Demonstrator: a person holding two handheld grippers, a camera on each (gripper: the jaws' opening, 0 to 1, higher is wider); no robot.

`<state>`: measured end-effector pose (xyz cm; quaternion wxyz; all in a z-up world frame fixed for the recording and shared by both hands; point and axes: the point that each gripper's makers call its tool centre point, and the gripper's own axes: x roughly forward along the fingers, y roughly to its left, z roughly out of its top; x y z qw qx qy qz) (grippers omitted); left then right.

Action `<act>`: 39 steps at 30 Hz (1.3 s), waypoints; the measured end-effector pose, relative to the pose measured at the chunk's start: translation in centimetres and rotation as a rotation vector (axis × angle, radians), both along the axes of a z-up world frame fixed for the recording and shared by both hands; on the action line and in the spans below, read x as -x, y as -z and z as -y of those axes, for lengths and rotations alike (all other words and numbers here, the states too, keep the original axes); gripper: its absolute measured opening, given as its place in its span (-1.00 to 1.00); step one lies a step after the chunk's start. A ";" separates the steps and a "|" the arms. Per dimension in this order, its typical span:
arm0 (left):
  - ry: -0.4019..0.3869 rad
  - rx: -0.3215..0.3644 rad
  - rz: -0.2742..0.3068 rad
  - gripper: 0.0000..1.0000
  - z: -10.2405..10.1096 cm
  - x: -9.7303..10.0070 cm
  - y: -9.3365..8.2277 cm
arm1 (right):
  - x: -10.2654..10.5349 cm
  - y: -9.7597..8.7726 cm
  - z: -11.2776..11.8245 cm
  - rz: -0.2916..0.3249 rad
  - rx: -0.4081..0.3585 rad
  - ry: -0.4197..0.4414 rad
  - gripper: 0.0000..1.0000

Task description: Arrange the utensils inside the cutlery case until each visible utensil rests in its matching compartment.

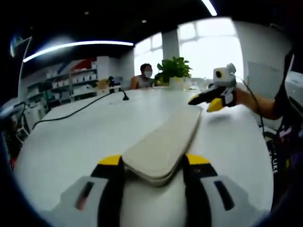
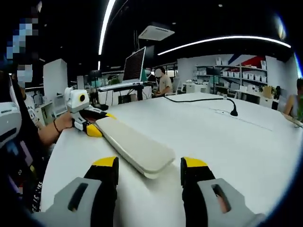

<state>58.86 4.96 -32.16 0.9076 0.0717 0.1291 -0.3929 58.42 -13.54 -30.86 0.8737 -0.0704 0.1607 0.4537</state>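
One cutlery case (image 1: pixel 165 142) lies closed on the white counter (image 1: pixel 71 146). Left gripper (image 1: pixel 154 166) spans its near end, jaws spread; right gripper (image 2: pixel 148 169) likewise, opposite end.

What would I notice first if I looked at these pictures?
Probably the long beige cutlery case, closed and lying flat on the big white table. The left gripper has its yellow-tipped jaws around one end, and the right gripper is open around the other end. Farther back, a black cable snakes across the table.
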 end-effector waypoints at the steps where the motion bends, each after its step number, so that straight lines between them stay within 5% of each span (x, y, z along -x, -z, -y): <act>1: 0.000 0.000 0.001 0.06 0.0 0.0 0.0 | 0.0 0.2 -0.1 0.002 0.014 -0.004 0.09; 27: -0.022 0.004 -0.008 0.08 0.3 0.3 -0.1 | -0.6 1.8 -1.0 0.023 0.050 0.001 -0.13; 31: -0.014 0.035 -0.013 0.08 0.6 0.5 -0.6 | -0.3 1.7 -0.7 0.015 0.044 0.012 -0.13; 33: -0.004 0.113 -0.013 0.07 0.9 0.7 -1.6 | -0.2 1.7 -0.5 0.019 0.047 0.017 -0.13; 39: -0.002 0.098 -0.009 0.08 1.3 0.8 -1.8 | 0.1 1.0 -0.1 0.032 0.028 0.028 -0.13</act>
